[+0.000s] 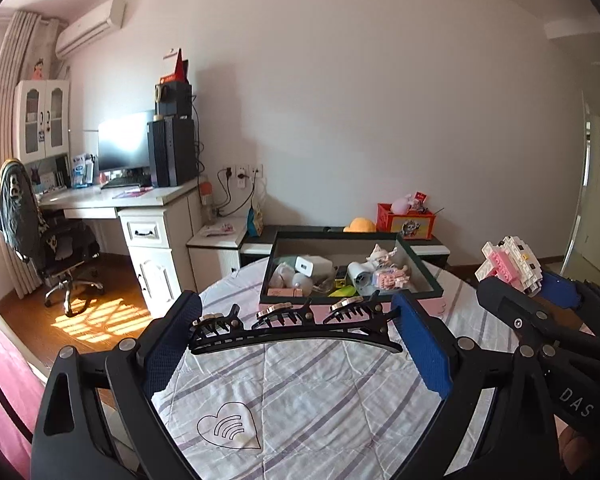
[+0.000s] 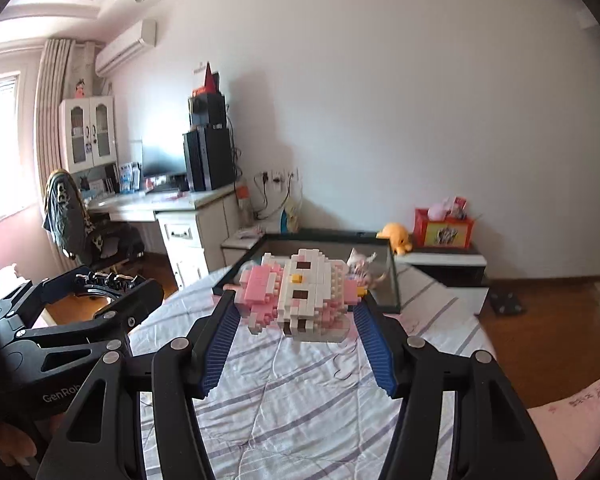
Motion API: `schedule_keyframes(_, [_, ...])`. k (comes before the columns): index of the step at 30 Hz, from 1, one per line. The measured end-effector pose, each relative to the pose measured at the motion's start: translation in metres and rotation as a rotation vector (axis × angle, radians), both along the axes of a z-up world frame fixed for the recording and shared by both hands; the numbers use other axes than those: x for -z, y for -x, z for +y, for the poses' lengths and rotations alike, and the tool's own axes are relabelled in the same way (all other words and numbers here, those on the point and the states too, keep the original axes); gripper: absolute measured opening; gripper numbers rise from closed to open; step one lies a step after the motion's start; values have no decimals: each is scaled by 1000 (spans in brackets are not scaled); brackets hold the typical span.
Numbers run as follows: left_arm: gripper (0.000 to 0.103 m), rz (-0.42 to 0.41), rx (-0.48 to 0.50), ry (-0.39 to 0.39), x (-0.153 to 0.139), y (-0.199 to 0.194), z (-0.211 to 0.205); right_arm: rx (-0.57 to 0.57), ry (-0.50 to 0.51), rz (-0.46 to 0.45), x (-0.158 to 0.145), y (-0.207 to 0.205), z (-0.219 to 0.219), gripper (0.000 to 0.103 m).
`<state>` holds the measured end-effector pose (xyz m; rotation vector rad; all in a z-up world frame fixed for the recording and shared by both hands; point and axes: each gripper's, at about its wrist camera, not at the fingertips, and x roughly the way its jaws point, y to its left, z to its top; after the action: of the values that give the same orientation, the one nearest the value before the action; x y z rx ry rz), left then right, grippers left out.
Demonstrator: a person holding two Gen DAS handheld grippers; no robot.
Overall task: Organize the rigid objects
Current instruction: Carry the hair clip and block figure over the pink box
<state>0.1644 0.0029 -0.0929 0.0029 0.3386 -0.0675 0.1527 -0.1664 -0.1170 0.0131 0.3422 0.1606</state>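
Left wrist view: the left gripper [image 1: 296, 336] clamps a long black plastic hair clip with toothed claws [image 1: 292, 326] crosswise above the striped bedsheet [image 1: 300, 392]. The right gripper [image 2: 296, 312] pinches a pink-and-white brick-built figure [image 2: 300, 294] (probably a cat) short of the dark-rimmed storage box [image 1: 420, 268].

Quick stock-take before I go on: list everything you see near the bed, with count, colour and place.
hair clip: one, black, long, held above the bed
block figure: one, pink and white, held above the bed
storage box: one, dark rim, pink side, on the bed, holding mixed small items
bedsheet: one, white with grey stripes, under both tools
red box: one, on the low cabinet behind
left hand-held gripper: black, blue pads, shut on hair clip
right hand-held gripper: black, blue pads, shut on block figure
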Motion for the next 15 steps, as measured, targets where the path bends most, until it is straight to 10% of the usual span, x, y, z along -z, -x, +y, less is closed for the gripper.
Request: schedule_keyframes(15, [97, -160, 13, -23, -48, 69, -5, 22, 23, -137, -42, 68, -1, 60])
